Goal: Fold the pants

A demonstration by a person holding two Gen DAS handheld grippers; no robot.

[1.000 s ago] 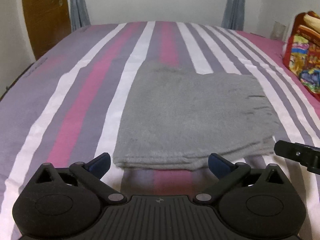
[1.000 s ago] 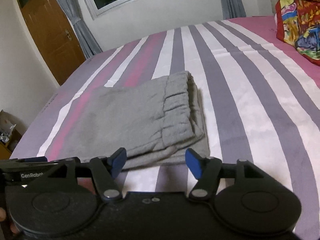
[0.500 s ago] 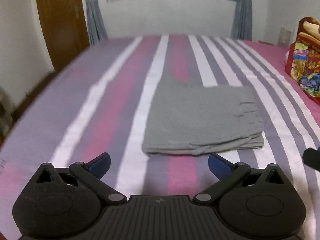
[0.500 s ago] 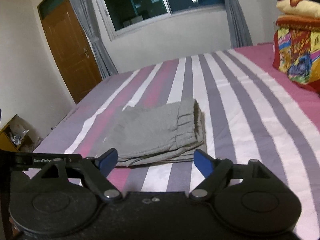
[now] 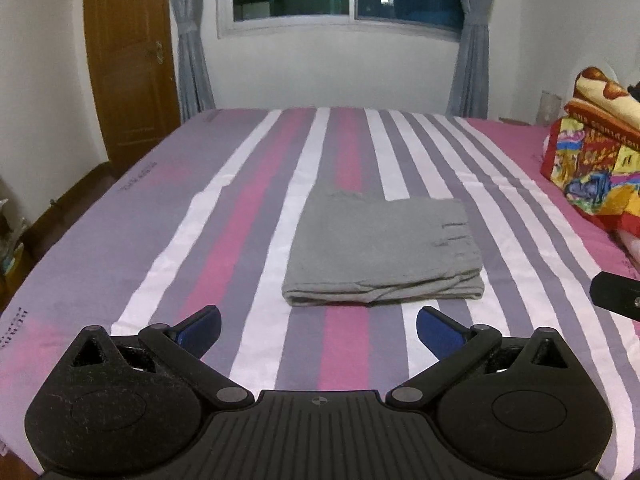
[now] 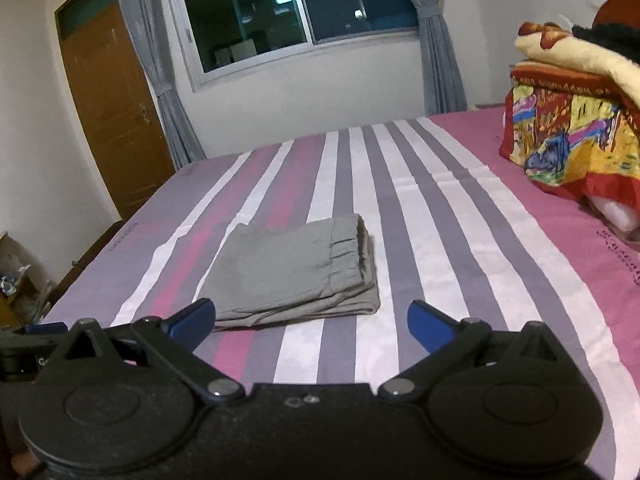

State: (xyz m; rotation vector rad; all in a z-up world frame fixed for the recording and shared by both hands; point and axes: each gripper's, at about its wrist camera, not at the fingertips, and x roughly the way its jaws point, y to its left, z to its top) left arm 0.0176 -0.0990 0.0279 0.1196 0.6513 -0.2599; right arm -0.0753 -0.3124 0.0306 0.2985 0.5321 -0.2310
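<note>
Grey folded pants [image 5: 382, 254] are lying flat on the striped bedsheet [image 5: 248, 216]. L gripper [image 5: 318, 330] and R gripper [image 6: 311, 322] are both gaping wide, empty; R jaws have just been widening. Risk: re-approaching low is likely snagging the top layer, undoing the fold.

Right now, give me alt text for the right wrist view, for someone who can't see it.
A folded grey fabric pair of pants lies on a bed with a pink, purple and white striped sheet. The black right gripper with blue pads stands open and empty in front, clear of the pants.

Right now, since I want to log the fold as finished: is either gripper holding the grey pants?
No: the grey pants lie folded on the striped bed, clear of both grippers' open, empty jaws.
</note>
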